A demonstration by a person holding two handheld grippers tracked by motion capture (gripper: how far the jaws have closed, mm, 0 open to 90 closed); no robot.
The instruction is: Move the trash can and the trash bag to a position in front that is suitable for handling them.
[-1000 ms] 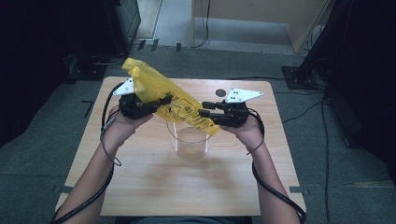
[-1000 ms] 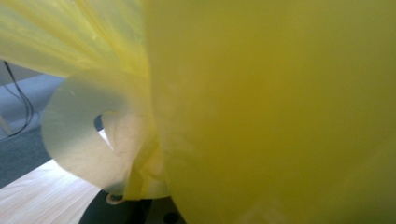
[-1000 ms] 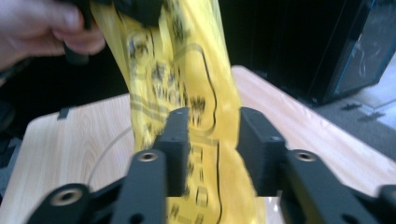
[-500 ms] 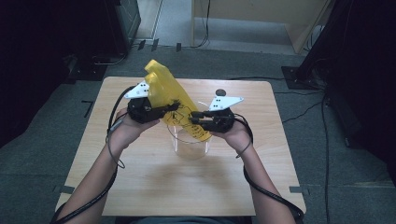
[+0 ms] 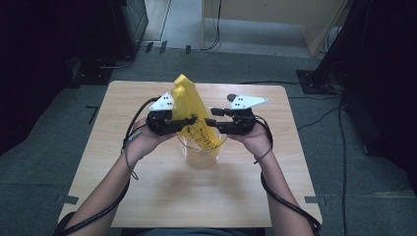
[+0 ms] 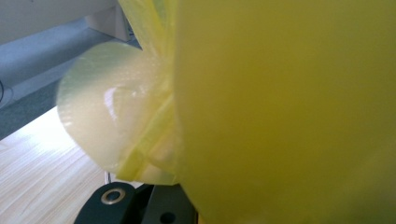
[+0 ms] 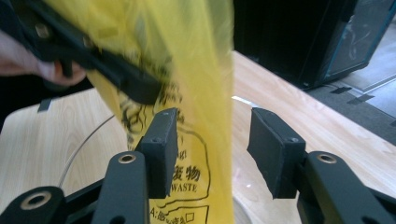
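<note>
Near centre of the wooden table (image 5: 147,196): clear container (image 5: 200,153), the yellow bag (image 5: 194,118) hanging into its mouth. Right gripper (image 7: 212,149) has just been opening; bag edge sits in the gap, pads off it. Left gripper (image 5: 184,122) is clamped on the bag's left side, holding it up. Bag top pokes up toward the far edge.

Yellow bag (image 5: 192,115) swinging from slanted to nearly upright, lower end sinking into clear container (image 5: 200,150). Left gripper (image 5: 189,119) shifting inward and lower, bag in its grip. Right gripper (image 5: 212,115) just opening fingers (image 7: 161,142), bag hanging loose between them.
</note>
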